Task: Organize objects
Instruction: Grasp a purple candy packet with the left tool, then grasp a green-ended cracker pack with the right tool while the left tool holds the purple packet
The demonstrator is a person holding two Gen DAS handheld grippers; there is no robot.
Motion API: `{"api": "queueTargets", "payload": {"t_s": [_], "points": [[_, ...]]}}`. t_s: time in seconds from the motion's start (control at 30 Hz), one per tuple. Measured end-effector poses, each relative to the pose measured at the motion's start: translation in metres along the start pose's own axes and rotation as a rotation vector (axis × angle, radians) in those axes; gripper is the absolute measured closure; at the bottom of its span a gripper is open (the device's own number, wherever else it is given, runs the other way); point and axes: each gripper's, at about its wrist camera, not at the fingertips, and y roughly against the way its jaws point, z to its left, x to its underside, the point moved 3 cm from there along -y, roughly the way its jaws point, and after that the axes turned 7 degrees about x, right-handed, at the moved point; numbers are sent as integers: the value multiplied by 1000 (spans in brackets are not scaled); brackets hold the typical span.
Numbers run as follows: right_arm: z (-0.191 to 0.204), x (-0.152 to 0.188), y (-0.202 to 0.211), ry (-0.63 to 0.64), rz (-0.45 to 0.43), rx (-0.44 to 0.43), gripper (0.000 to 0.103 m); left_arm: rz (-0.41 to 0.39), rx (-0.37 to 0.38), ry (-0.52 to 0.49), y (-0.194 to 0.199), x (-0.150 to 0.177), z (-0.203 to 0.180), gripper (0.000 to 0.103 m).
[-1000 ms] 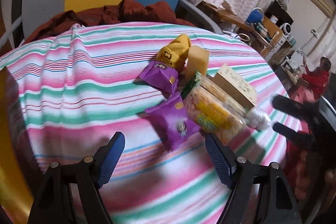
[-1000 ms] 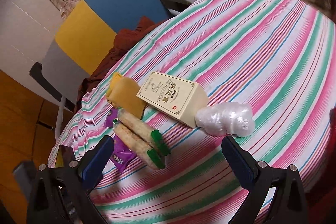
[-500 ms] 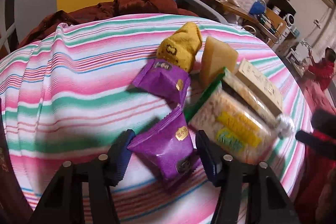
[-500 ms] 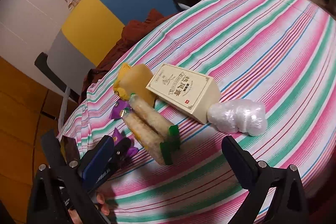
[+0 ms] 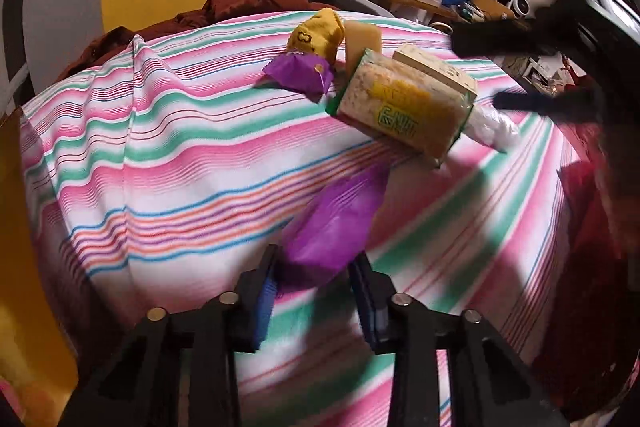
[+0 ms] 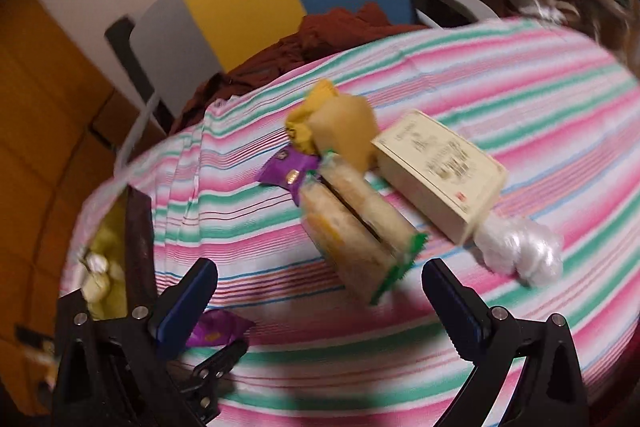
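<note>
My left hand-held gripper (image 5: 314,281) is clamped on a purple snack packet (image 5: 334,219), lifted just off the striped table (image 5: 180,155); my right hand-held gripper (image 6: 320,297) hangs wide and empty near the rice-cracker pack (image 6: 356,223). I judge this the carrying step: next the packet needs a drop spot, perhaps the open box (image 6: 138,247) at the table's edge.

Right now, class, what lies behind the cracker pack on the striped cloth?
Behind the cracker pack lie a cream box, a tan block, a yellow cloth and a purple packet. The pack covers part of the tan block and the packet's near end.
</note>
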Motion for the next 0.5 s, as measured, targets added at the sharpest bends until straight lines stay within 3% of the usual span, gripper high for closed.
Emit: {"api": "queueTargets", "payload": {"t_s": [0.13, 0.27, 0.37, 0.4, 0.5], "points": [[18, -19, -19, 94, 8, 29, 0, -13, 35, 36, 3, 0, 6, 73], [22, -21, -55, 94, 92, -7, 0, -31, 43, 29, 4, 1, 3, 72], [27, -13, -60, 37, 187, -226, 0, -42, 50, 42, 4, 1, 3, 68], [29, -12, -58, 37, 190, -261, 0, -41, 51, 53, 5, 0, 3, 68], [27, -11, -60, 40, 186, -249, 0, -35, 38, 61, 4, -2, 3, 66]]}}
